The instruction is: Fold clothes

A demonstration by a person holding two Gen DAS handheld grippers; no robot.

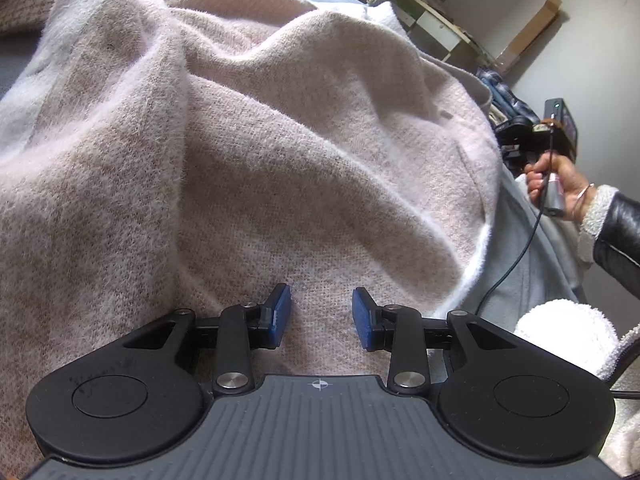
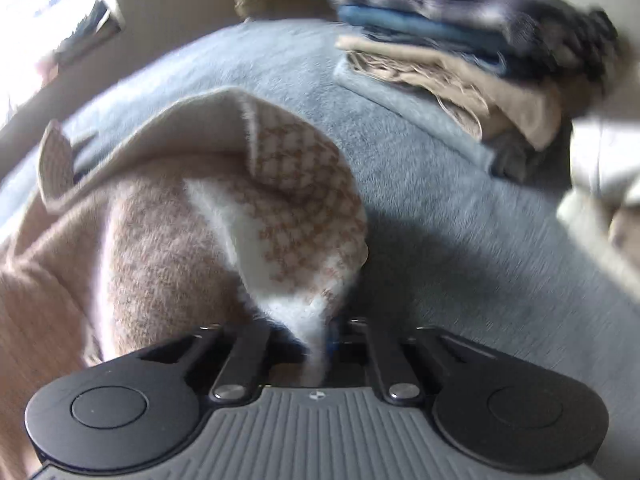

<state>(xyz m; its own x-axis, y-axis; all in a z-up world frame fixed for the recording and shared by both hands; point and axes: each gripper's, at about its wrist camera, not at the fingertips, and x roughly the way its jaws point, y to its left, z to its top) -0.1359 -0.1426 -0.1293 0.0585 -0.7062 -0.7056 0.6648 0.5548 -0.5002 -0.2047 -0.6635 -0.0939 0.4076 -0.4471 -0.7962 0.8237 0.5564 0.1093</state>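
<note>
A fuzzy pale pink knitted garment (image 1: 280, 140) lies rumpled over a blue-grey blanket. My left gripper (image 1: 321, 316) hovers open just above its near part, blue pads (image 1: 280, 314) apart with nothing between them. In the right wrist view the same garment (image 2: 160, 248) shows a checked tan-and-white section (image 2: 304, 200). My right gripper (image 2: 320, 344) is shut on the garment's white edge, which is lifted and drapes over the fingers. The right wrist view is blurred. A hand (image 1: 560, 184) holds the right gripper at the far right of the left wrist view.
A stack of folded clothes (image 2: 460, 40), plaid, blue and beige, sits at the back right on the blue-grey blanket (image 2: 440, 200). A black sleeve with a white fleece cuff (image 1: 608, 224) and a cable (image 1: 516, 256) are at the right. Shelving and a cardboard box (image 1: 528, 36) stand by the wall.
</note>
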